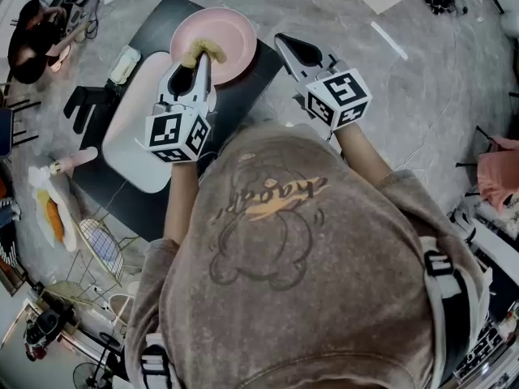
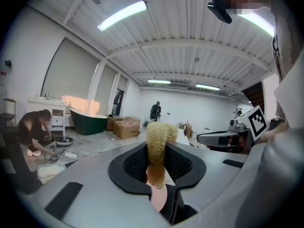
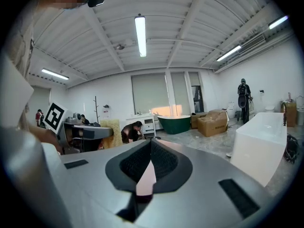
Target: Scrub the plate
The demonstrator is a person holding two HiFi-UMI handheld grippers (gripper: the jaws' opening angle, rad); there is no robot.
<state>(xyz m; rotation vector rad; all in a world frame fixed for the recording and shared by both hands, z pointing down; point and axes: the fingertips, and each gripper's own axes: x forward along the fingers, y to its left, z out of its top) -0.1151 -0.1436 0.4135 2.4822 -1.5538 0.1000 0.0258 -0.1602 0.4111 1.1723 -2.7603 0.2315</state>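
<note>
A pink plate [image 1: 231, 31] lies on the black table [image 1: 243, 104]. My left gripper [image 1: 197, 59] hovers over its near rim, shut on a yellowish loofah scrubber [image 1: 204, 52]. In the left gripper view the loofah [image 2: 158, 139] stands up between the jaws, and the pink of the plate [image 2: 159, 197] shows below it. My right gripper [image 1: 282, 40] points at the plate from just off its right rim, a little apart from it. Its jaws are shut with nothing clamped [image 3: 151, 148]. A pink sliver of the plate [image 3: 145, 179] shows through the slit behind the tips.
A long white tray [image 1: 134, 132] lies on the table left of the plate, with a small pale block [image 1: 124, 63] beyond it. A wire rack [image 1: 97, 245] stands on the floor at the left. A white tub [image 3: 261, 141] stands right of my right gripper.
</note>
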